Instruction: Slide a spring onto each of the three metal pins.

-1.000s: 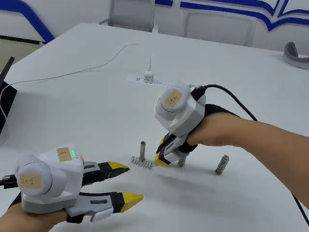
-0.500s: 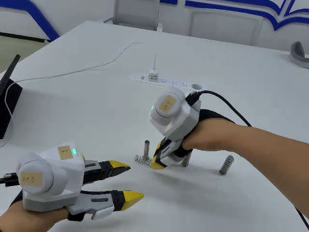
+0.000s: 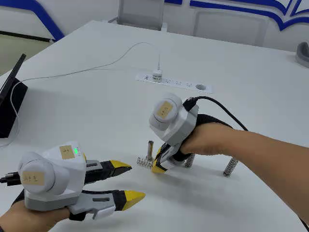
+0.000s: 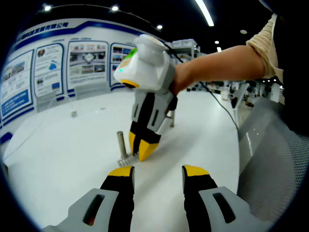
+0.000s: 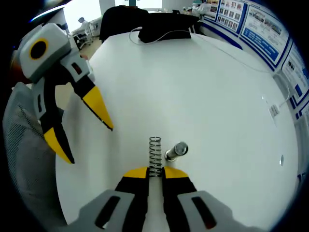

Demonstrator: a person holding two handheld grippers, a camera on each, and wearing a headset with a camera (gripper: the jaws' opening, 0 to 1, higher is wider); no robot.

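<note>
Two spring-covered pins (image 3: 231, 166) stand near the right gripper (image 3: 158, 167), whose jaws pinch one end of the loose spring (image 5: 154, 150). It lies on the table (image 3: 96, 111) just beside the bare metal pin (image 5: 175, 151). The left gripper (image 3: 135, 181) hovers, jaws apart.

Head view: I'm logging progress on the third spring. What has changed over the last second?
The right gripper edged closer to the bare pin, and its jaws now pinch the near end of the loose spring, which still lies on the table. The left gripper stayed open and hovering; the sprung pin at the right stayed put.
</note>
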